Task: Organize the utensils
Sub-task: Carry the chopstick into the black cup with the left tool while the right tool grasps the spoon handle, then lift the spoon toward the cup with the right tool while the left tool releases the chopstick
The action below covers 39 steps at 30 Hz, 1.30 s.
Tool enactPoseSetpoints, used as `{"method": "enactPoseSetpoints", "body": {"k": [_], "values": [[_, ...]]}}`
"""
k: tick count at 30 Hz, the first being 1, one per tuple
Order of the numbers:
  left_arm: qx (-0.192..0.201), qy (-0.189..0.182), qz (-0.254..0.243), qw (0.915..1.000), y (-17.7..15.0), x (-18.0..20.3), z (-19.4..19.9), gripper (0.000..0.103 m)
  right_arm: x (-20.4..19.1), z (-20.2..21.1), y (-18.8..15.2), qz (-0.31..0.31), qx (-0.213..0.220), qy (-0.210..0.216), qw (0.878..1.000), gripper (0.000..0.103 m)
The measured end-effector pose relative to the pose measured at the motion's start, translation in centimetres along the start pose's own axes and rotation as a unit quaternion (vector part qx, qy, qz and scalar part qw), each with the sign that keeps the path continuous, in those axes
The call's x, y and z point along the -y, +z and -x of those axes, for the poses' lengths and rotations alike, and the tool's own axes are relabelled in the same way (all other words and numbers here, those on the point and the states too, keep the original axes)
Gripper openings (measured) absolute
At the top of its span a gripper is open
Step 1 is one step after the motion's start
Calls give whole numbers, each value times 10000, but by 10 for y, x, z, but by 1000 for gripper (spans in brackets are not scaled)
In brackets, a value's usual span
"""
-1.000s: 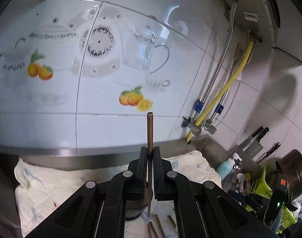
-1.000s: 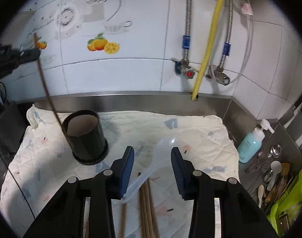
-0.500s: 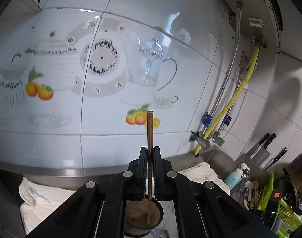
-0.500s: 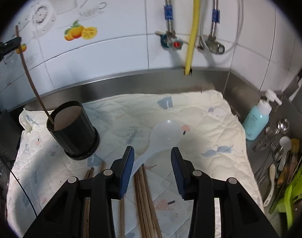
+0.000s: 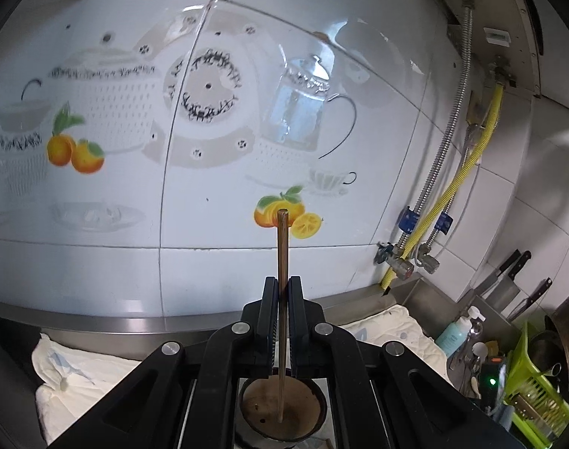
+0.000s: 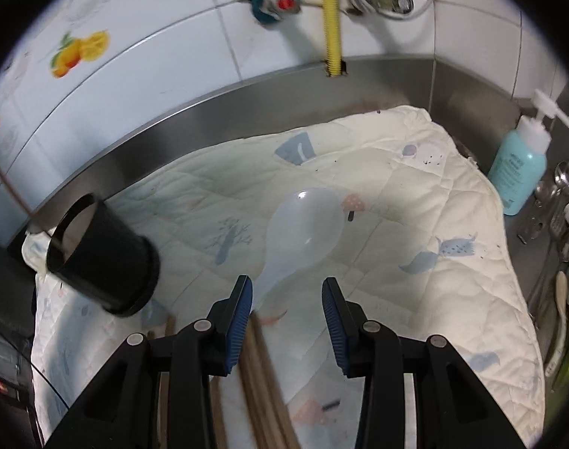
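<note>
My left gripper (image 5: 283, 292) is shut on a brown chopstick (image 5: 282, 247) and holds it upright, its lower end inside the black holder cup (image 5: 282, 411) directly below. In the right wrist view the same chopstick (image 6: 4, 183) reaches down into the black cup (image 6: 101, 258) at the left of the quilted cloth (image 6: 415, 232). My right gripper (image 6: 287, 295) is open and empty, low over the handle of a translucent white rice spoon (image 6: 303, 224). Several wooden chopsticks (image 6: 262, 385) lie on the cloth under it.
A steel backsplash and tiled wall with pipes and a yellow hose (image 6: 331, 18) run behind. A blue soap bottle (image 6: 520, 172) and loose spoons (image 6: 565, 224) stand at the right. A green rack (image 5: 535, 389), pots and knives (image 5: 505, 280) show in the left wrist view.
My left gripper has lowered the chopstick until its tip is inside the cup. My right gripper has moved down and forward toward the rice spoon, staying open.
</note>
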State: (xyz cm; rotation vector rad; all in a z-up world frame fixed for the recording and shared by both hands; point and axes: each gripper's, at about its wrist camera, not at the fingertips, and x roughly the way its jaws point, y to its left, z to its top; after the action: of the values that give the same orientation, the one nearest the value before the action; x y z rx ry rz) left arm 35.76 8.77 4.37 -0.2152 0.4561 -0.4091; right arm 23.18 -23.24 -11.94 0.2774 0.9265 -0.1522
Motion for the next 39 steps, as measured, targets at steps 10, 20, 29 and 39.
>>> {"method": "enactPoseSetpoints", "body": {"k": [10, 20, 29, 39], "values": [[-251, 22, -2, 9997, -14, -6, -24, 4, 30, -56, 22, -558, -341, 155, 9977, 43], [-516, 86, -53, 9986, -26, -8, -42, 4, 44, -83, 27, -908, -404, 432, 9941, 38], [-730, 205, 53, 9971, -38, -13, -53, 5, 41, -70, 33, -793, -237, 477, 9954, 9], [-848, 281, 226, 9957, -45, -19, -58, 5, 13, -6, 45, -252, 485, 524, 9971, 6]]}}
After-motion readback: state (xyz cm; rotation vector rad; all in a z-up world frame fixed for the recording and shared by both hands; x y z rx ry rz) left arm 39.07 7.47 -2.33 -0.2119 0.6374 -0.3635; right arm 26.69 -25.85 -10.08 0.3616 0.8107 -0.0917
